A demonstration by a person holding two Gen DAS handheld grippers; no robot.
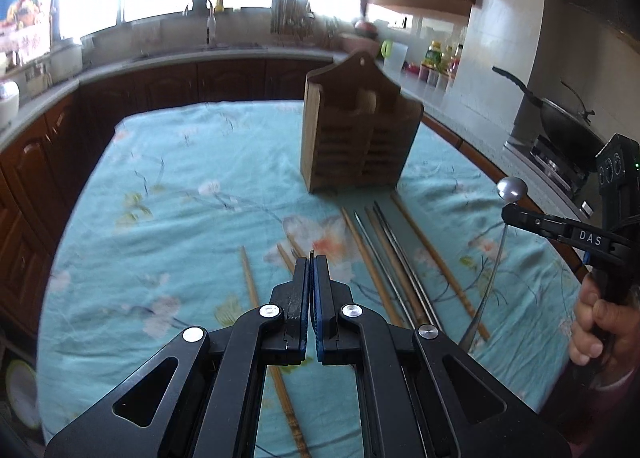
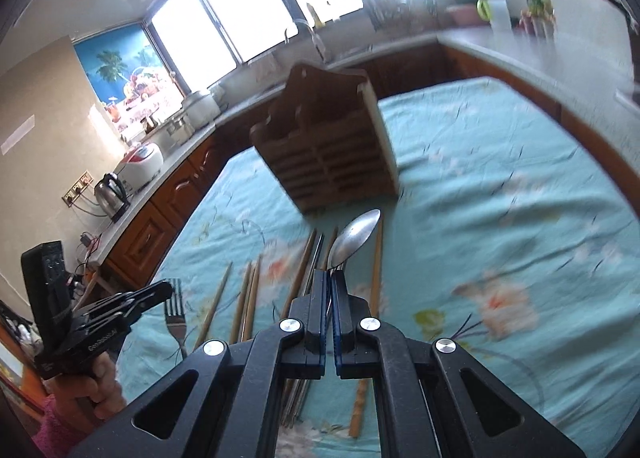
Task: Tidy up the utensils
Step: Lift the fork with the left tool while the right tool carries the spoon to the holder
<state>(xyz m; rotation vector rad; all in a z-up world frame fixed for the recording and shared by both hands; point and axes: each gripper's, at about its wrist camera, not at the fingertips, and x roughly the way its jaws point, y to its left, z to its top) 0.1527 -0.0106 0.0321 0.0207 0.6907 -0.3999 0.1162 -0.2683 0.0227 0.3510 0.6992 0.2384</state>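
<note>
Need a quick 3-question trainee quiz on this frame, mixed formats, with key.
1. True or false: the right gripper grips a spoon.
2. The left gripper is: A) shut and holding nothing B) holding a fork C) wide open.
3. Fill in: the wooden holder stands on the ____ tablecloth, beyond the chopsticks.

Key: 1 true; 2 A; 3 floral
</note>
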